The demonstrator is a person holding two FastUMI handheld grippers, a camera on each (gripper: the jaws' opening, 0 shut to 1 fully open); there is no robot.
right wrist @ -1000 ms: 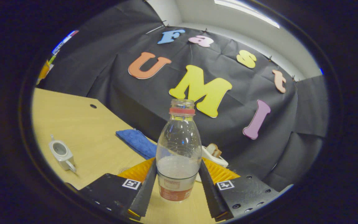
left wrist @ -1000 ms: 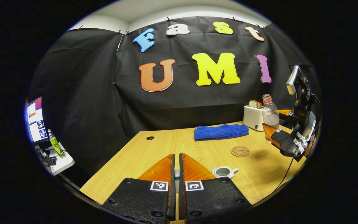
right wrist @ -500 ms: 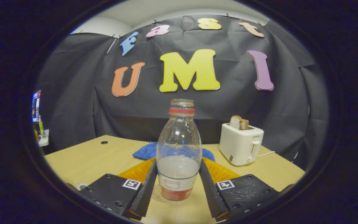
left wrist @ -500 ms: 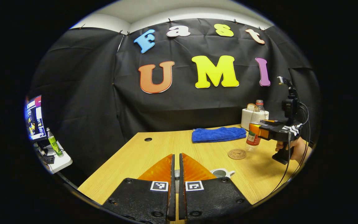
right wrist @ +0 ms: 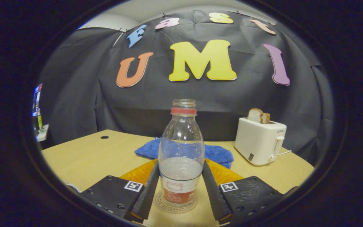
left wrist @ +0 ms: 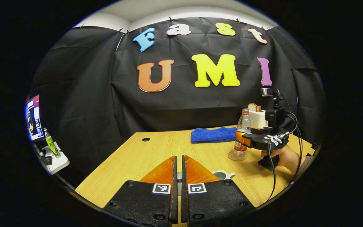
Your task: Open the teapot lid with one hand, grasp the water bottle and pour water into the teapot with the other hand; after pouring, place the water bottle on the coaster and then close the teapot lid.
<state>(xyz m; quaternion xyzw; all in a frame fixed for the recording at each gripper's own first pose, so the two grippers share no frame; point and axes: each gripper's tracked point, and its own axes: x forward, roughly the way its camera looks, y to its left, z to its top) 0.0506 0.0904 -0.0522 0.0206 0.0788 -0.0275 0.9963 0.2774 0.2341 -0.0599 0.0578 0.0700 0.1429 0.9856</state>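
The clear water bottle (right wrist: 181, 157), uncapped and about a third full, stands upright on the round coaster (right wrist: 175, 203). My right gripper (right wrist: 180, 189) is shut on its lower body. In the left gripper view the bottle (left wrist: 243, 130) and coaster (left wrist: 237, 156) sit right of centre, with the right gripper (left wrist: 240, 138) and the hand holding it behind them. The white teapot (left wrist: 221, 174) sits open on the table, just right of my left gripper (left wrist: 178, 157). That gripper is shut on a small grey piece, the teapot lid (left wrist: 177, 176), mostly hidden between the fingers.
A folded blue cloth (left wrist: 213, 135) lies behind the coaster. A white toaster (right wrist: 260, 142) with bread in it stands at the back right. The wooden table (left wrist: 143, 157) has a cable hole at its far left. A side desk with a screen and green bottle (left wrist: 50, 146) is far left.
The right gripper swung the bottle from over the table's right side, levelled it, and lowered it onto the coaster. The left gripper stayed put, still shut on the lid.
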